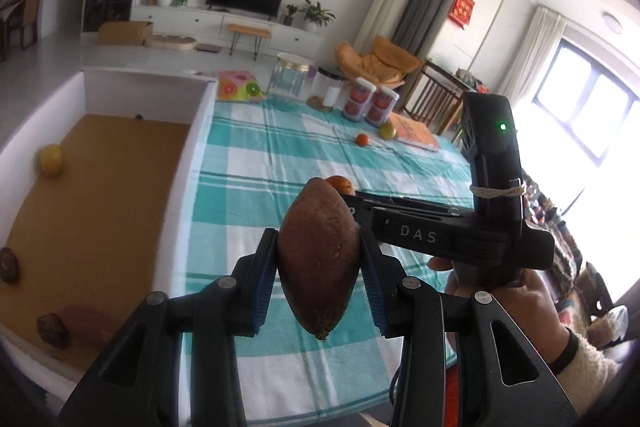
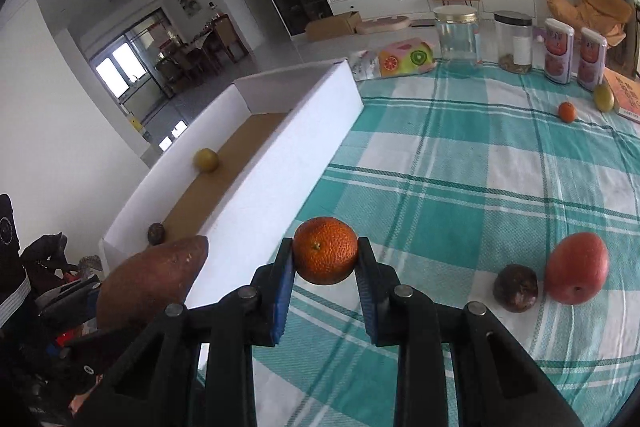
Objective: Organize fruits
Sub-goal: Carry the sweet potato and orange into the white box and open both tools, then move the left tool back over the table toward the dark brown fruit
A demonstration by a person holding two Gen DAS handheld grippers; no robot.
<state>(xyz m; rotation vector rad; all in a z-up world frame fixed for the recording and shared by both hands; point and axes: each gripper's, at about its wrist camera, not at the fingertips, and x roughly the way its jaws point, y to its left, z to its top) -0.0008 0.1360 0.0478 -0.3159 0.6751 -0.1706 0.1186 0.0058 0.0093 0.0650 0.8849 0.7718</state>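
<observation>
Left gripper is clamped on a reddish-brown, spindle-shaped sweet potato, held lengthwise between the blue pads and lifted above the teal-and-white checked tablecloth, just beside the right wall of the white open-topped box with a brown cardboard floor. Right gripper is clamped on a round orange tangerine, stem scar facing the camera, lifted above the cloth near the same box wall; in the left wrist view this tangerine peeks out behind the sweet potato's tip. Inside the box: a yellow round fruit against the far-left wall and a dark wrinkled passion fruit near the front corner. On the cloth right of the right gripper, a second dark passion fruit lies just beside a red apple. Near the table's far right edge: a small tangerine and a yellow-green fruit.
</observation>
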